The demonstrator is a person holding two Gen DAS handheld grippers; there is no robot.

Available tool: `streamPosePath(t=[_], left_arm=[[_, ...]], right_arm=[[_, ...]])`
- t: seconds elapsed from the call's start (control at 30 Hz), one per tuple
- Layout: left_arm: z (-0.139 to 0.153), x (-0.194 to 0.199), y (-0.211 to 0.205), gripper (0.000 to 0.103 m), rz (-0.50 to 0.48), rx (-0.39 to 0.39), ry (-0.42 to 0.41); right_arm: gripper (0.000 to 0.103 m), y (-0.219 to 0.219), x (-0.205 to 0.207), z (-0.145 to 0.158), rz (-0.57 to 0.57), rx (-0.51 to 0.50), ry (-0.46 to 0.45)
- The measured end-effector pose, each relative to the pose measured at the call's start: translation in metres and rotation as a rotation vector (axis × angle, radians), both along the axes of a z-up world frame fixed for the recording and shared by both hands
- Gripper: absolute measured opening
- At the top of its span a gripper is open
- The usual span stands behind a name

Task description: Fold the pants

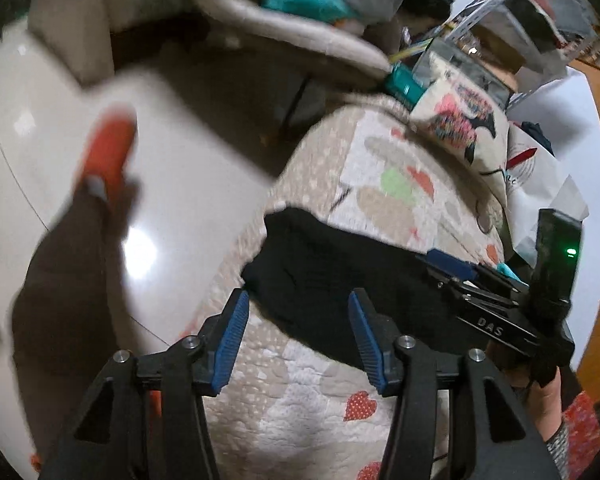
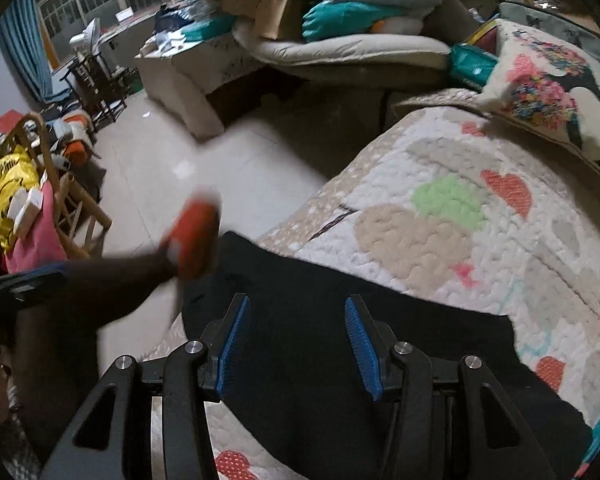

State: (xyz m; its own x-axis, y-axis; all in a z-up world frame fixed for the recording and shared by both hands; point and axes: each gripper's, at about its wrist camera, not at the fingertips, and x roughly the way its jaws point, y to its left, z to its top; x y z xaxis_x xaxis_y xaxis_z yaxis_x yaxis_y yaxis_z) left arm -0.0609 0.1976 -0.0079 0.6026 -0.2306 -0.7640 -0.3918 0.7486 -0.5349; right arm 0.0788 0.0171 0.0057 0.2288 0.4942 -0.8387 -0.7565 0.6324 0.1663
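Note:
Black pants lie folded on a quilted heart-patterned bedspread near the bed's edge. My left gripper is open and empty, hovering just before the pants' near edge. The right gripper's body shows in the left wrist view over the pants' right side. In the right wrist view the pants spread beneath my right gripper, which is open and empty above them. The bedspread extends beyond.
A person's dark-trousered leg with an orange shoe swings over the tiled floor left of the bed. A printed pillow lies at the bed's far end. A cluttered sofa and a wooden chair stand beyond.

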Motion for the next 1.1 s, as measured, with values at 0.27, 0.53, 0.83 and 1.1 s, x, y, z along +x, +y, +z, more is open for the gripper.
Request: streamPosePath(t=[0.27, 0.53, 0.83, 1.1], left_arm=[[-0.088, 0.015, 0.016, 0.051, 0.036, -0.248, -0.030], [-0.121, 0.038, 0.006, 0.061, -0.039, -0.322, -0.078], [-0.135, 0.051, 0.005, 0.042, -0.066, -0.313, -0.041], [-0.105, 0.040, 0.003, 0.021, -0.111, -0.361, -0.096]], right_arm=[[0.055, 0.055, 0.007, -0.040, 0.048, -0.080, 0.099], [0.060, 0.128, 0.017, -0.070, 0.136, -0.221, 0.097], [0.028, 0.175, 0.013, -0.109, 0.228, -0.401, 0.083], [0.015, 0.160, 0.000, -0.077, 0.200, -0.333, 0.027]])
